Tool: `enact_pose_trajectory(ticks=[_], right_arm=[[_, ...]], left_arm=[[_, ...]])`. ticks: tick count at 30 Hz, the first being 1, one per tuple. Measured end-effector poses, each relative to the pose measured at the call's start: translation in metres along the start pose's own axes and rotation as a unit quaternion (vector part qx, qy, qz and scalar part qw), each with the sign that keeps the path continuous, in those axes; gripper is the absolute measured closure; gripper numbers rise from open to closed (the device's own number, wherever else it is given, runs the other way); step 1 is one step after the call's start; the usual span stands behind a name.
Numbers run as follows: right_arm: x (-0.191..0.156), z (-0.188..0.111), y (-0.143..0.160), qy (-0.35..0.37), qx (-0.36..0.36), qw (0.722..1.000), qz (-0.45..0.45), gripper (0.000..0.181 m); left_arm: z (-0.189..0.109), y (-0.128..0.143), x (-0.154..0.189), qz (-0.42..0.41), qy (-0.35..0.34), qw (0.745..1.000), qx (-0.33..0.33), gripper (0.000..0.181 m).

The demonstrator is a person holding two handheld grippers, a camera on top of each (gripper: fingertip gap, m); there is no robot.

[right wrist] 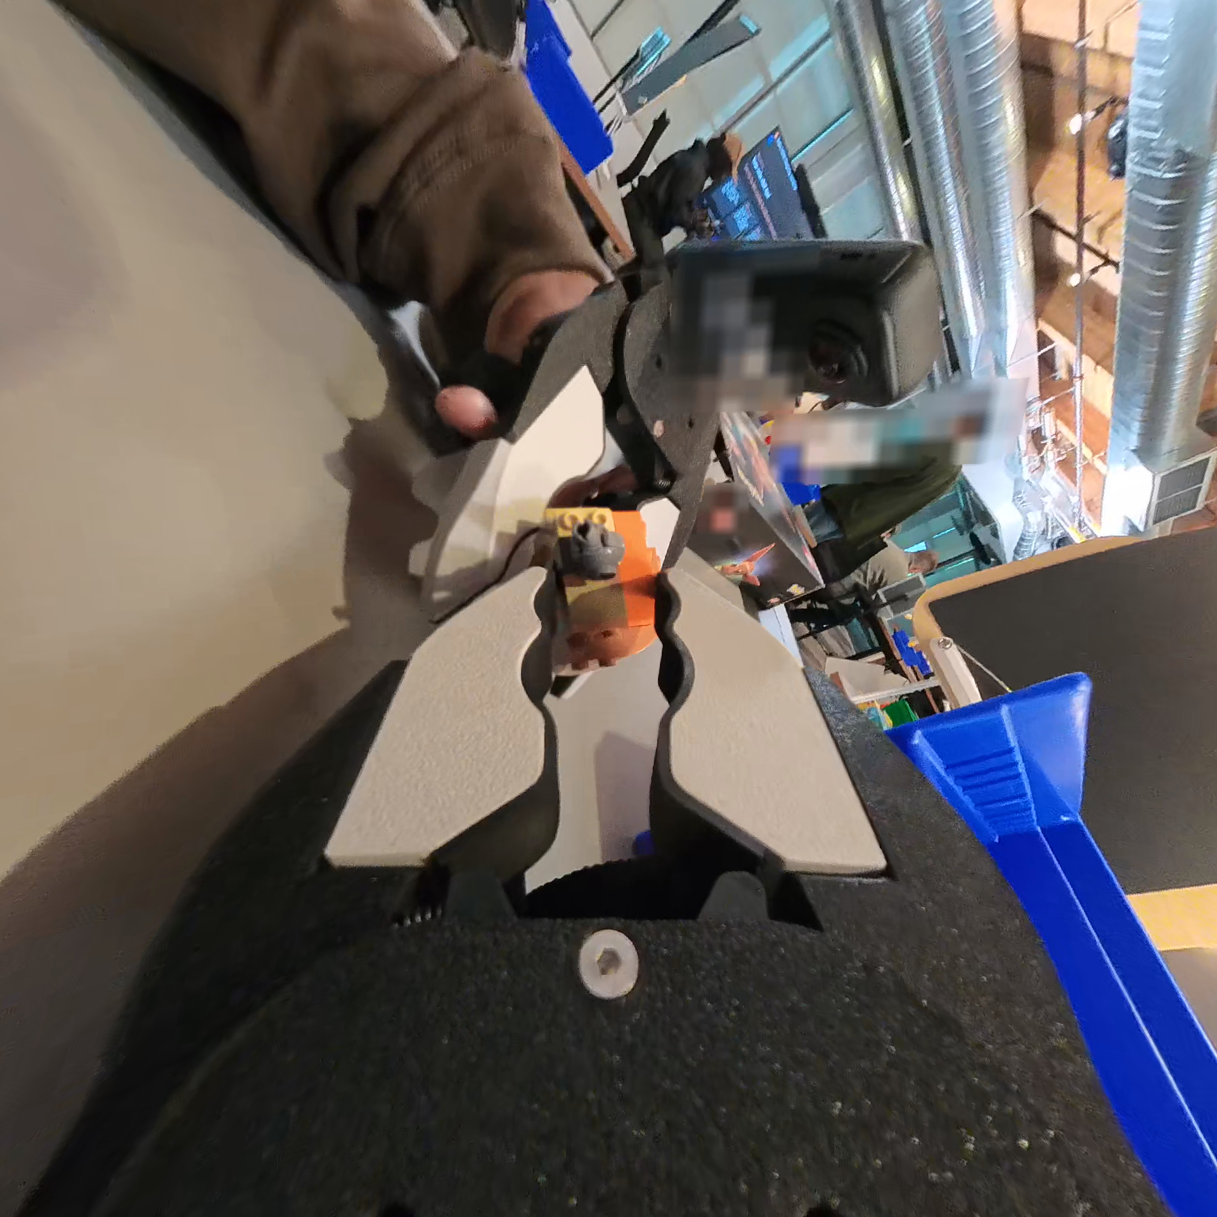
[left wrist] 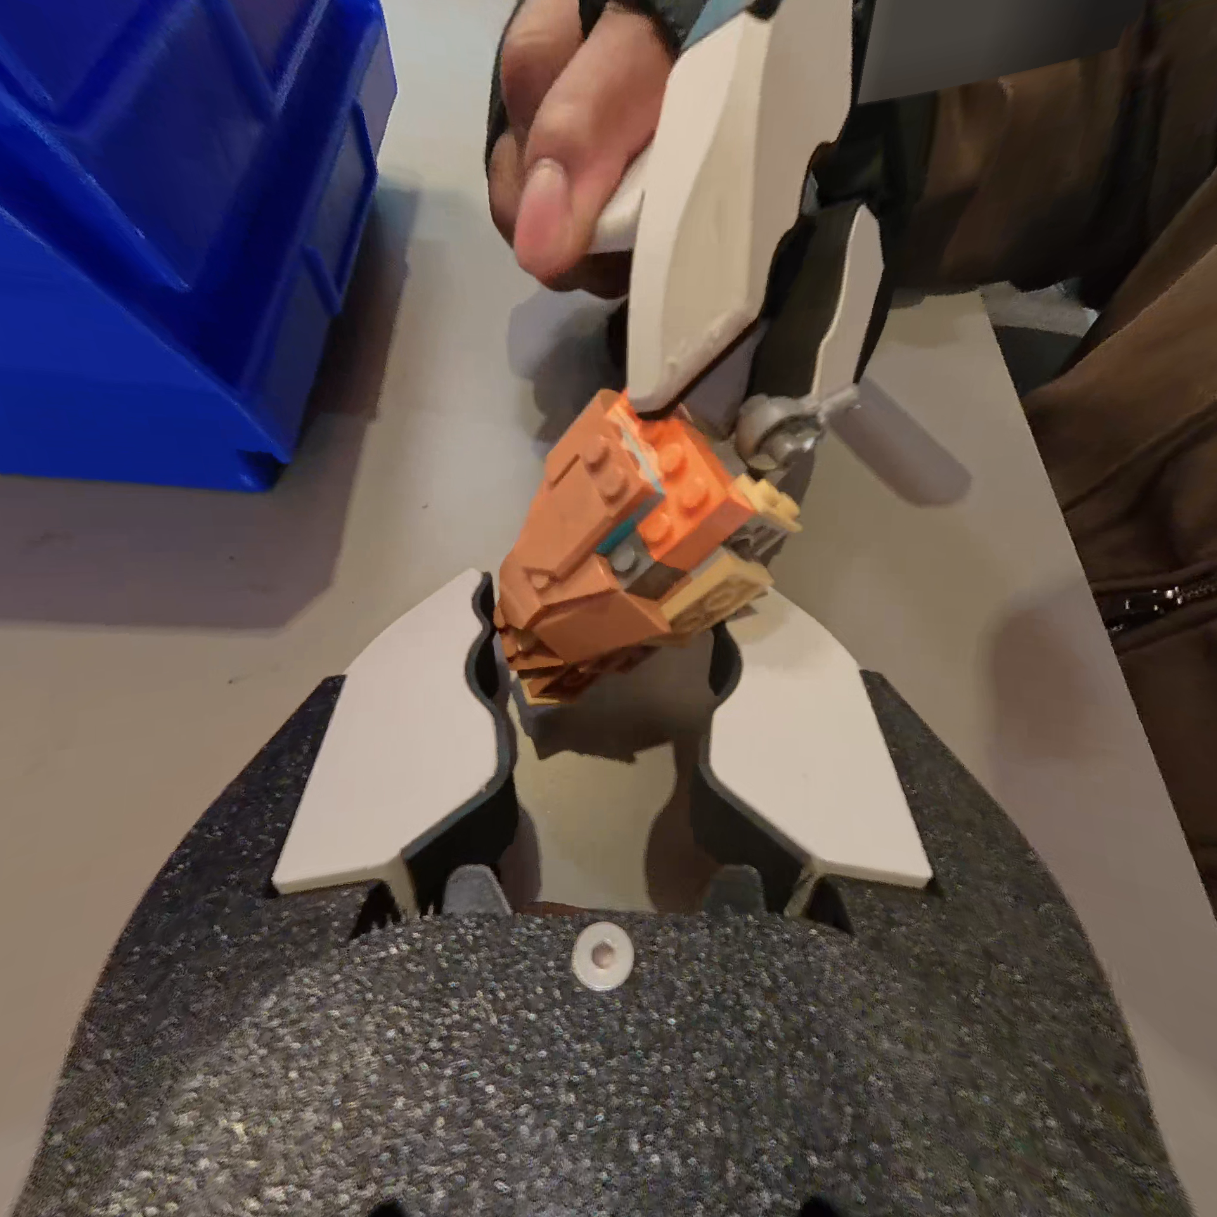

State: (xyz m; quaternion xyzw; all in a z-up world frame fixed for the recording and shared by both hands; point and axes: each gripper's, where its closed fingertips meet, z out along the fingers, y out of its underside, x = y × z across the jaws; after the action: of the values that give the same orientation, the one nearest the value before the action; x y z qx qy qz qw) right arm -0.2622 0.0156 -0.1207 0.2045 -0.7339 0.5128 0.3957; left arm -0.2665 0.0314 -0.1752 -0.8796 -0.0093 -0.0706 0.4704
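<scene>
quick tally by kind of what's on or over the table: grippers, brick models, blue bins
grippers: 2, the left gripper and the right gripper
brick models: 1, an orange and tan brick model held between both grippers
blue bins: 1, a blue bin on the table
total: 4

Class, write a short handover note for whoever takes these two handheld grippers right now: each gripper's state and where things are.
Right gripper: shut on the orange, brown and tan toy-brick model, near its grey jointed piece.
Left gripper: fingers flank the model's other end; one pad touches it, full grip unclear.
Model: held above the pale grey table.
Blue plastic bin: on the table, left of the left gripper, untouched.
</scene>
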Motion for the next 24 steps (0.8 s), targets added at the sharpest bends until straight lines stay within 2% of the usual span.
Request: enact_pose_trajectory(ticks=[3, 8, 14, 18, 24], right_arm=[[0.005, -0.002, 0.0, 0.011, 0.007, 1.0, 0.017, 0.152], [0.023, -0.005, 0.014, 0.041, -0.013, 0.995, 0.087, 0.152], [0.02, -0.001, 0.032, 0.037, -0.069, 0.994, 0.078, 0.147], [0.023, 0.0, 0.043, 0.048, -0.102, 0.991, 0.07, 0.146], [0.033, -0.005, 0.035, 0.079, -0.088, 0.992, 0.05, 0.142]], left_arm=[[-0.002, -0.002, -0.007, 0.023, -0.029, 0.999, 0.006, 0.127], [-0.011, -0.011, -0.03, 0.05, -0.126, 0.991, 0.013, 0.144], [-0.017, -0.007, -0.049, 0.089, -0.212, 0.973, -0.02, 0.145], [-0.019, -0.005, -0.053, 0.076, -0.227, 0.97, -0.028, 0.146], [-0.022, 0.003, -0.063, 0.025, -0.241, 0.969, -0.04, 0.146]])
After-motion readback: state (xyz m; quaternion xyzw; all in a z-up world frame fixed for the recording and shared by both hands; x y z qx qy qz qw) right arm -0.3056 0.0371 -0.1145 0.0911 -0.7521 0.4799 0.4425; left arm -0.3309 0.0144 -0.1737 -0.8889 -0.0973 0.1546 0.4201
